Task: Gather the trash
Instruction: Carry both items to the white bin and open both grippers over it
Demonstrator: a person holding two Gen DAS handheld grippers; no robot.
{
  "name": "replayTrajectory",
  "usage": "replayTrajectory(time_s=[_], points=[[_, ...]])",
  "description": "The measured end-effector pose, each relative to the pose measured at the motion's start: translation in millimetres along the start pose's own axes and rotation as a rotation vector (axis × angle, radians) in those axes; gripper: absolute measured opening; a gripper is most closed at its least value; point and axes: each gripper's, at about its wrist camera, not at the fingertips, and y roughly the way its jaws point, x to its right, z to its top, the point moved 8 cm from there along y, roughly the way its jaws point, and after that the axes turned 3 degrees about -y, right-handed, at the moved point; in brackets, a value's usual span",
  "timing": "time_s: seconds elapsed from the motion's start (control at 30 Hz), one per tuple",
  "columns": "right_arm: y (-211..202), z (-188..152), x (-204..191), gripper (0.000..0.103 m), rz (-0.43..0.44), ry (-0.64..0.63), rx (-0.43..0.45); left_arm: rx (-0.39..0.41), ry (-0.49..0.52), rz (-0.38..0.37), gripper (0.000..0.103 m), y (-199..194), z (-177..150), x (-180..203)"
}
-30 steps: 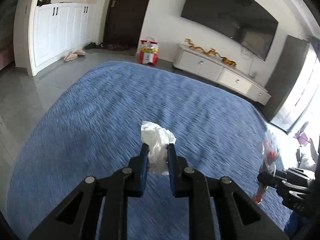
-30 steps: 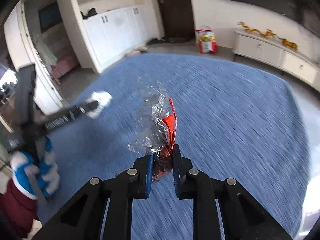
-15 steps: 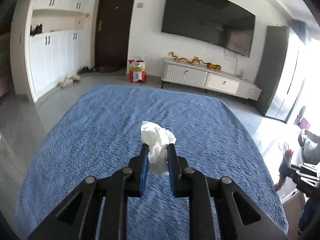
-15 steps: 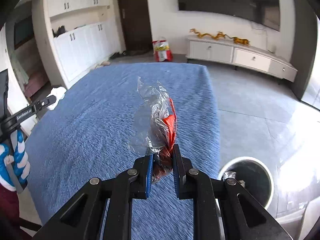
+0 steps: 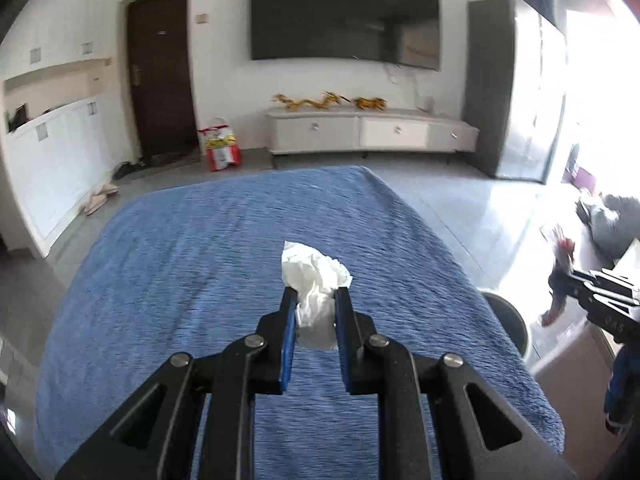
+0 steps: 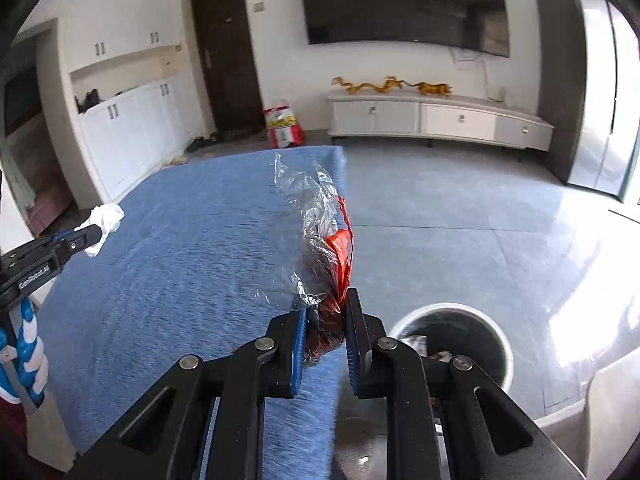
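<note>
The left gripper (image 5: 315,300) has its fingers (image 5: 289,322) clamped on a crumpled white tissue (image 5: 314,276), held above the blue rug (image 5: 200,264). The right gripper (image 6: 326,310) has its fingers (image 6: 354,332) pinched on a clear-and-red plastic wrapper (image 6: 324,248), held over the rug's right edge. Just right of the rug, close to the right gripper, a round white-rimmed trash bin (image 6: 456,312) stands on the grey floor with scraps inside. Beyond the rug's far edge, a red-and-yellow bag (image 5: 219,149) sits by a dark door (image 5: 160,76), and a low white cabinet (image 5: 372,134) stands under a wall-mounted television (image 5: 344,20).
</note>
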Motion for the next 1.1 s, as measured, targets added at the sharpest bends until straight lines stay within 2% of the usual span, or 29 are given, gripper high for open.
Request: replayTrajectory(time_s=[0.27,0.47,0.63,0.77,0.93,1.03,1.1], points=[[6.7,-28.1,74.6,0.017,-0.092,0.101,-0.023,-0.136,0.143,-0.162,0.018,44.5,-1.0,102.8],[35.2,-46.0,129.3,0.018,-0.122,0.19,-0.071,-0.236,0.225,-0.256,0.02,92.1,-3.0,185.2],[72.6,-51.8,159.8,0.018,-0.116,0.231,-0.117,-0.314,0.222,-0.31,0.02,134.8,-7.4,232.0],[98.1,-62.0,175.5,0.019,-0.113,0.246,-0.154,-0.387,0.184,-0.348,0.02,168.3,-14.2,260.3],[124.5,-75.2,192.2,0.019,-0.128,0.254,-0.203,-0.418,0.183,-0.353,0.021,194.4,-19.2,285.4],[138.3,-81.6,204.2,0.019,-0.136,0.268,-0.227,-0.44,0.173,-0.361,0.027,206.4,-20.6,296.8],[145.6,-85.8,210.5,0.026,-0.141,0.276,-0.244,-0.443,0.162,-0.364,0.044,210.5,-18.3,301.4]])
